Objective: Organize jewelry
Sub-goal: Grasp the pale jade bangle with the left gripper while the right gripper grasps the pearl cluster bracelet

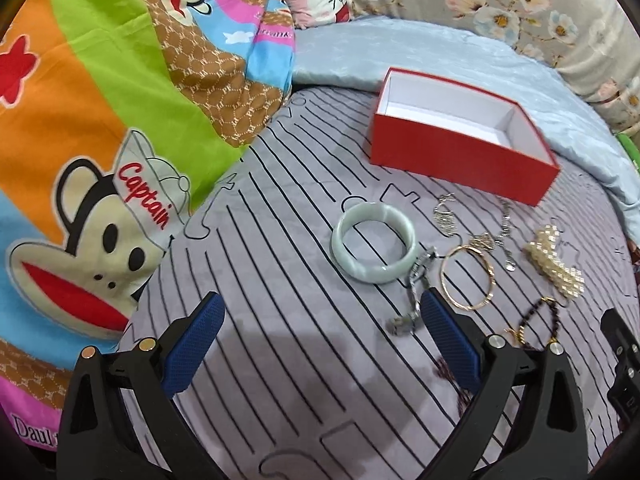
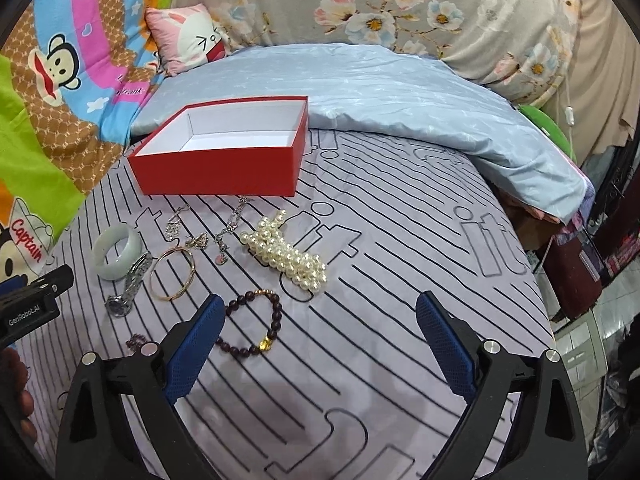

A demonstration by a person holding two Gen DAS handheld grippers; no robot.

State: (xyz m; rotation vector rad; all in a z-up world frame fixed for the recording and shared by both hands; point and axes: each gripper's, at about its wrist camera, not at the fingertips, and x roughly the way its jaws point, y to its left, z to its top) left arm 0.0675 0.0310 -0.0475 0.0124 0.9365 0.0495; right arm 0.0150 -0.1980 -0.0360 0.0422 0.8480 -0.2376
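Observation:
An open red box (image 1: 460,156) (image 2: 224,168) with a white, empty inside sits on the striped grey sheet. In front of it lie a pale jade bangle (image 1: 374,248) (image 2: 116,252), a silver watch (image 1: 416,280) (image 2: 130,284), a gold bangle (image 1: 468,276) (image 2: 174,274), silver chains (image 1: 444,216) (image 2: 232,220), a pearl bracelet (image 1: 556,268) (image 2: 288,258) and a dark bead bracelet (image 1: 536,320) (image 2: 252,324). My left gripper (image 1: 320,316) is open and empty, hovering near the watch. My right gripper (image 2: 320,316) is open and empty, its left finger (image 2: 196,344) beside the bead bracelet.
A colourful monkey-print quilt (image 1: 100,120) (image 2: 60,80) lies at the left. A pale blue folded blanket (image 1: 400,56) (image 2: 400,92) lies behind the box. A pink pillow (image 2: 188,40) and floral fabric (image 2: 400,8) are at the back. The bed edge drops off at the right (image 2: 560,280).

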